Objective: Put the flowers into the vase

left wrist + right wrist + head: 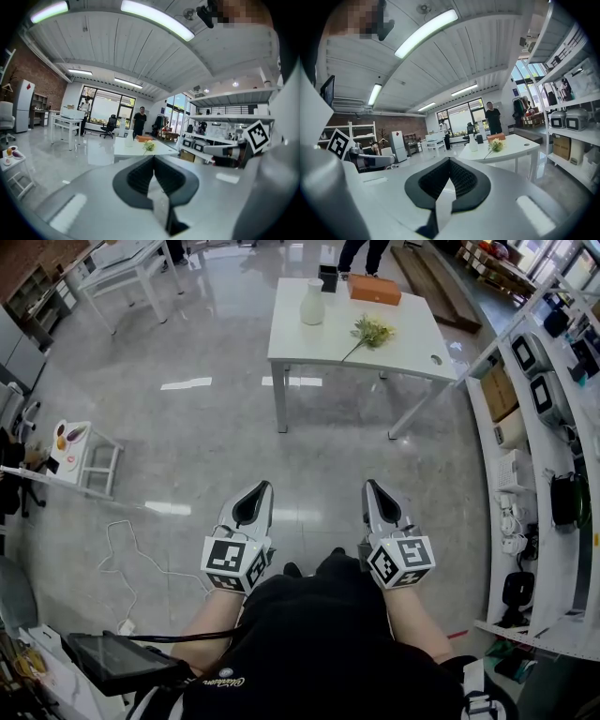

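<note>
A white vase [311, 304] stands on a white table [412, 348] far ahead across the floor. A bunch of yellow-green flowers [370, 332] lies on the tabletop to the vase's right. Both grippers are held low in front of the person, well short of the table. My left gripper [263, 487] and right gripper [370, 485] are shut with nothing between the jaws. In the left gripper view the vase [129, 139] and flowers [149, 146] appear small beyond the shut left gripper [153, 157]. In the right gripper view the vase [473, 145] and flowers [495, 144] show beyond the shut right gripper [449, 160].
An orange box [375, 289] lies at the table's far edge, and a person [361, 251] stands behind it. Shelves with appliances [534, 427] run along the right. A small white side table [82, 456] and a floor cable [127, 559] are at left.
</note>
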Demonstrator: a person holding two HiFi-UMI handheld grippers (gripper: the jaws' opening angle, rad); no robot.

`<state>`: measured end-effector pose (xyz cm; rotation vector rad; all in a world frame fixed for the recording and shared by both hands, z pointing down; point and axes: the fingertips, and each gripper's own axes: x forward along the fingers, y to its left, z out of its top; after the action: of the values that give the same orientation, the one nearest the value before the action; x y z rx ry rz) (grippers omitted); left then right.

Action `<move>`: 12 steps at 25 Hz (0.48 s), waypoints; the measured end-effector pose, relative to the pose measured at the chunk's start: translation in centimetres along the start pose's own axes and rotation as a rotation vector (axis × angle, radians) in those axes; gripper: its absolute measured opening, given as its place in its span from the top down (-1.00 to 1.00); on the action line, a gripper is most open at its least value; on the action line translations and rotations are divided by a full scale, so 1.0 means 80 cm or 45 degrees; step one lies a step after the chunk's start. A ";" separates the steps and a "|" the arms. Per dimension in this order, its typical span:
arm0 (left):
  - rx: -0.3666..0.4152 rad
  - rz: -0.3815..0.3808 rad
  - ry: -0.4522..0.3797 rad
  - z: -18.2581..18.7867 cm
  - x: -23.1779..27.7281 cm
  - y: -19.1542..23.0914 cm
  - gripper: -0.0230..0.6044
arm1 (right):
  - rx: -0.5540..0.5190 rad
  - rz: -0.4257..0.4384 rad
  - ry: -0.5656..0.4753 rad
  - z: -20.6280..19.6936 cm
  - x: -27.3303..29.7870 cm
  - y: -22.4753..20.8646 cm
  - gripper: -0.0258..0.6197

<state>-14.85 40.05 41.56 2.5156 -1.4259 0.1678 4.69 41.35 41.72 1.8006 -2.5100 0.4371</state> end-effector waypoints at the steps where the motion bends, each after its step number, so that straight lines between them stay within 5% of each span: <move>1: -0.002 -0.001 0.003 0.000 0.003 0.002 0.90 | 0.001 -0.002 0.003 -0.001 0.002 -0.001 0.92; 12: 0.021 0.025 0.035 0.007 0.078 0.024 0.90 | 0.039 0.049 0.028 -0.005 0.080 -0.044 0.92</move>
<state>-13.26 33.78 42.64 2.5034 -1.4454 0.2176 5.79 34.52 44.03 1.7499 -2.5412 0.4974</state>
